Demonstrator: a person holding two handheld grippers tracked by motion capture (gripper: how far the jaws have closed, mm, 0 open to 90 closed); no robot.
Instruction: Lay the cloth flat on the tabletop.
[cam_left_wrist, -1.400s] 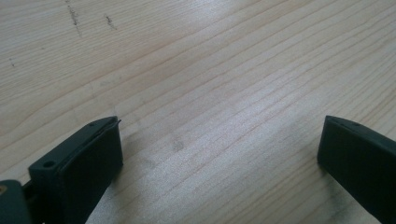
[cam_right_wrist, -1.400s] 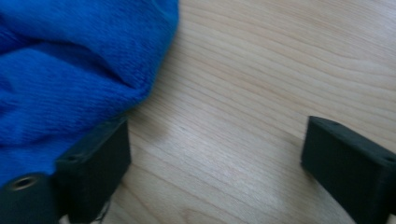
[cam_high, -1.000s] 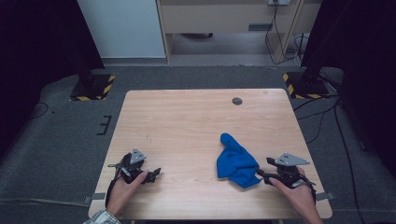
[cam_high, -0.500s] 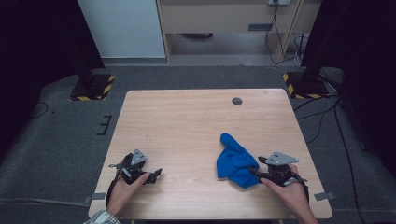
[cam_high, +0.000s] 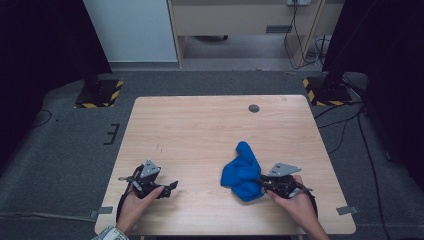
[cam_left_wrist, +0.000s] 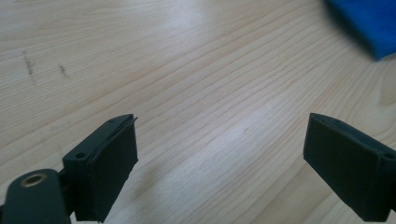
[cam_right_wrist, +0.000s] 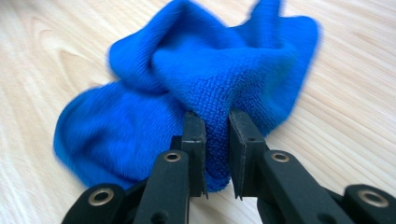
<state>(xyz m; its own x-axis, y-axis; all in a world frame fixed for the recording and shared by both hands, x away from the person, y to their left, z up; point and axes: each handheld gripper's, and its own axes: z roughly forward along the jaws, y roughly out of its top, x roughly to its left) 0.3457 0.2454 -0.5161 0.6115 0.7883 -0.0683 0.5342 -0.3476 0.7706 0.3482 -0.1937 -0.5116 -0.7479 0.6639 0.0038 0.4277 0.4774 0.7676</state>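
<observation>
Right gripper: jaws have just been closing, now pinched on a fold of the blue cloth. The rest of the cloth lies bunched on the wooden table, spreading ahead of the jaws. Left gripper: jaws wide apart over bare wood, cloth well off to its far right.

Light wooden table, dark round disc near its far edge
</observation>
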